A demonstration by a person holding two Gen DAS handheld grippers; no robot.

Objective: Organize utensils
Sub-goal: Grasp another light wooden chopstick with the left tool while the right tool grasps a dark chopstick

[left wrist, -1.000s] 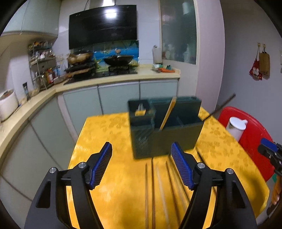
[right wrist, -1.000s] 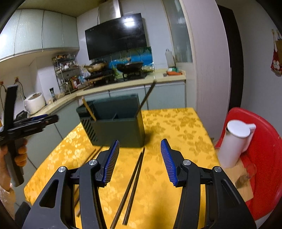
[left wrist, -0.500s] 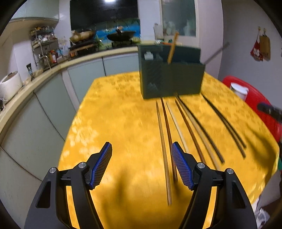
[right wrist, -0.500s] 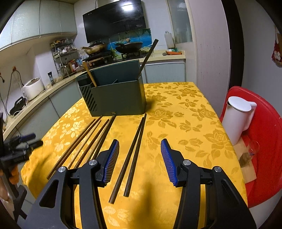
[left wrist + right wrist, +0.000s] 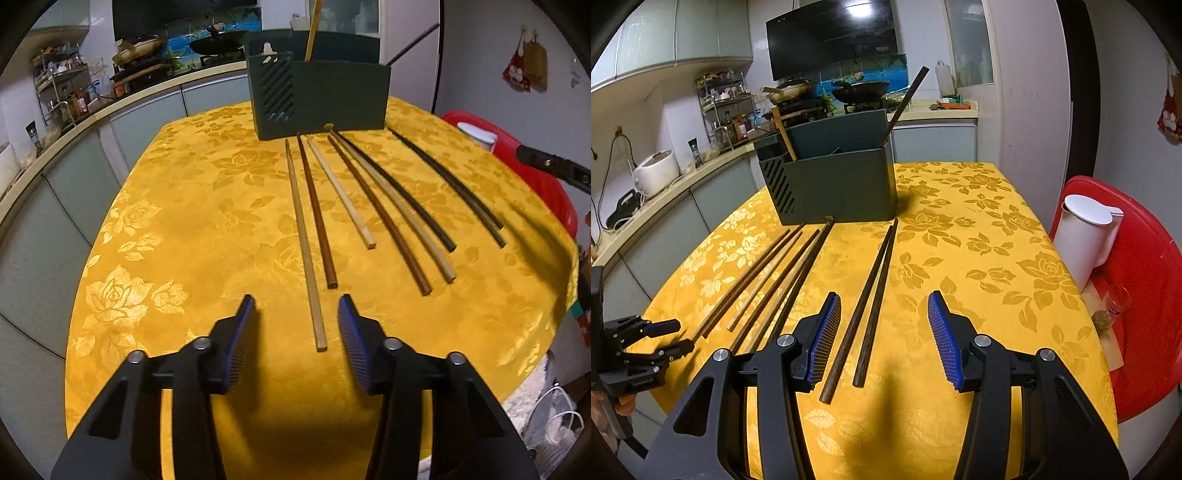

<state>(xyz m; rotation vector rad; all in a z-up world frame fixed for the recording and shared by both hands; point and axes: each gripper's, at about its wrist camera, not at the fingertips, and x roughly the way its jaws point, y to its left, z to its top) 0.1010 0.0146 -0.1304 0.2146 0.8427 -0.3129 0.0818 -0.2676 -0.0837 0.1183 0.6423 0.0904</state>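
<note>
Several chopsticks lie side by side on the yellow tablecloth (image 5: 192, 206) in front of a dark green utensil holder (image 5: 325, 98), which shows in the right wrist view too (image 5: 834, 184). The holder has one light chopstick (image 5: 312, 29) and one dark chopstick (image 5: 908, 103) standing in it. My left gripper (image 5: 297, 314) is open and empty, low over the near end of the longest light chopstick (image 5: 304, 243). My right gripper (image 5: 884, 325) is open and empty, with the near ends of a dark pair of chopsticks (image 5: 868, 302) between its fingers.
A white jug (image 5: 1084, 240) stands on a red stool (image 5: 1145, 295) at the table's right. Kitchen counters with a stove and pans (image 5: 860, 90) run behind and to the left. The table's front edge is just below both grippers.
Both grippers have pulled back from the holder and dropped toward the table's near edge. The chopsticks now lie stretched out ahead of them. Both stay open.
</note>
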